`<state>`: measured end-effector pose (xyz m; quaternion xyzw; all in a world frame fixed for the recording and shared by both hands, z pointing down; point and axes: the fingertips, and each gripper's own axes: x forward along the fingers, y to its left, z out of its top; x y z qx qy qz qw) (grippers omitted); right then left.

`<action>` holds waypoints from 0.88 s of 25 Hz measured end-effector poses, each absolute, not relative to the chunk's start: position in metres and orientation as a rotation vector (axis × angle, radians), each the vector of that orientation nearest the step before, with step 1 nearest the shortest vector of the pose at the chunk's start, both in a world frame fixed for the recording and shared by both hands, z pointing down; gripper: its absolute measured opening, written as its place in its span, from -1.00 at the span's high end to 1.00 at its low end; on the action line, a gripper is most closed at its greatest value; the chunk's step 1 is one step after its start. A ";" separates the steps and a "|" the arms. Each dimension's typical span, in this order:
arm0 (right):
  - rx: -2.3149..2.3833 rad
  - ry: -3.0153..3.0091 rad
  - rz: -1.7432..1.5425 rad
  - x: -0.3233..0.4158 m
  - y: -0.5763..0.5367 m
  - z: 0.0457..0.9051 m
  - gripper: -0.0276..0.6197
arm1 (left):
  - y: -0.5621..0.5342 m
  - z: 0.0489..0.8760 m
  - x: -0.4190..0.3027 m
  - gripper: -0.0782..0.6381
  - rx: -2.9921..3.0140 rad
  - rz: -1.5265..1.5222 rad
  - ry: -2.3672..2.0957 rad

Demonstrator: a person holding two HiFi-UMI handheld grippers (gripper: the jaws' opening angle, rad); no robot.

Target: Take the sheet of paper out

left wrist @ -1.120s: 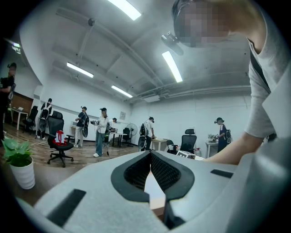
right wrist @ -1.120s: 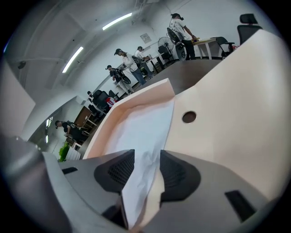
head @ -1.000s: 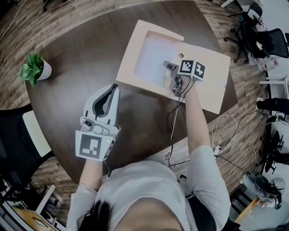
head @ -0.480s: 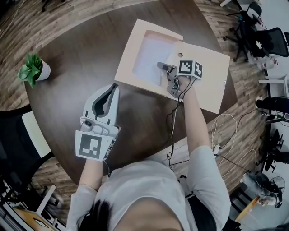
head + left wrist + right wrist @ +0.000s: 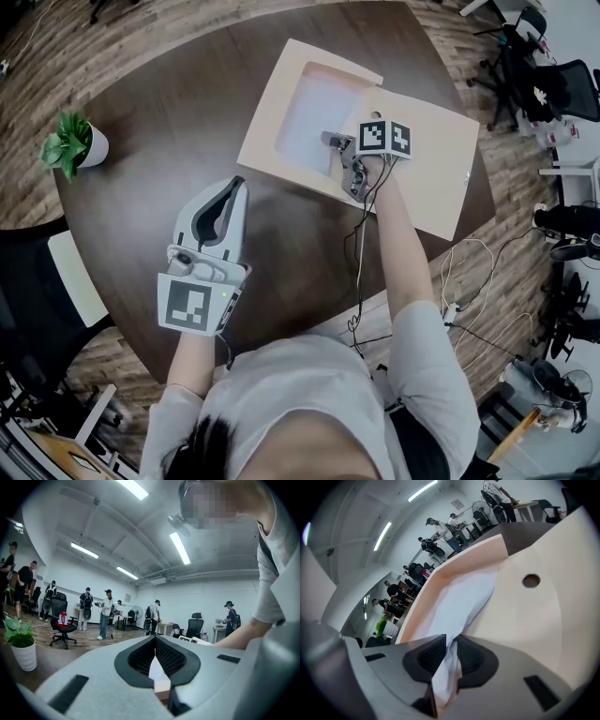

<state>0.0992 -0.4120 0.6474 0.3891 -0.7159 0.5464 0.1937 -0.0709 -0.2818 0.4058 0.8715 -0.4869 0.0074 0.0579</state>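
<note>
A tan folder (image 5: 427, 178) lies open on the dark round table (image 5: 169, 122), with a white sheet of paper (image 5: 309, 117) in its pocket. My right gripper (image 5: 330, 141) points down at the sheet's near right edge. Its jaws are closing, and in the right gripper view (image 5: 451, 641) the sheet (image 5: 461, 599) is pinched and creased between the pads, lifted off the folder (image 5: 525, 620). My left gripper (image 5: 234, 181) rests level over the table to the folder's left, apart from it. Its tips meet (image 5: 154, 638) with nothing between them.
A small potted plant (image 5: 73, 143) stands near the table's left edge. A round hole (image 5: 530, 580) marks the folder's flap. Cables (image 5: 361, 253) trail from the right gripper over the table's near edge. Office chairs and several people fill the room beyond.
My right gripper has moved left across the folder to the sheet's edge, and its jaws have come together on the paper. The left gripper has stayed still.
</note>
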 end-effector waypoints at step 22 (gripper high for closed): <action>1.362 -1.883 1.543 0.166 -0.388 0.629 0.87 | -0.267 0.387 -0.065 0.76 2.684 0.018 -1.475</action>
